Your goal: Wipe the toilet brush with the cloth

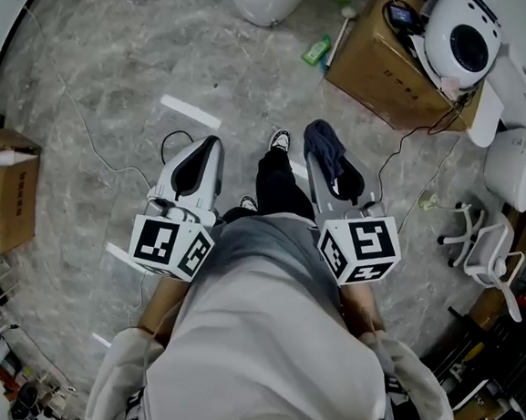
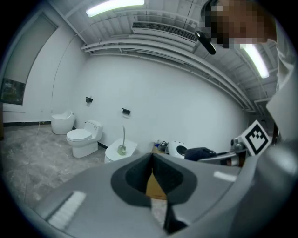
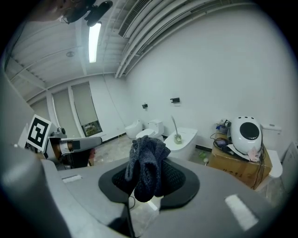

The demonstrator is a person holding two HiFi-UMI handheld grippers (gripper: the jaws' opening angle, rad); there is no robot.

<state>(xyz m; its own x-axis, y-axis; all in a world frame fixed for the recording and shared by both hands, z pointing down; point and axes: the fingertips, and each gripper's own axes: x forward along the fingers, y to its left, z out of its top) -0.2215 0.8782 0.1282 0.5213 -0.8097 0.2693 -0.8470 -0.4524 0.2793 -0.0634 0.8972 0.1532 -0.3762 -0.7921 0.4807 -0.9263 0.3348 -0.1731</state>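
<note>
**Holdings on approach: cloth clamped, brush out of reach**

1. Toilet (image 3: 182, 139): right of centre in the right gripper view, lid down. We judge the walk towards it to be the step in hand.
2. Left gripper (image 2: 151, 161): jaws together, nothing held. We would part them early and take the brush by its handle, keeping it upright.
3. Right gripper (image 3: 148, 182): clamped on the cloth. We would hold that clamp firm so a loose end hangs free for wiping.
4. Cloth (image 3: 145, 155): dark, knitted, bunched, at frame centre.
5. Brush (image 3: 176, 130): upright on the toilet, above and right of the cloth in frame, well apart from both grippers.
</note>
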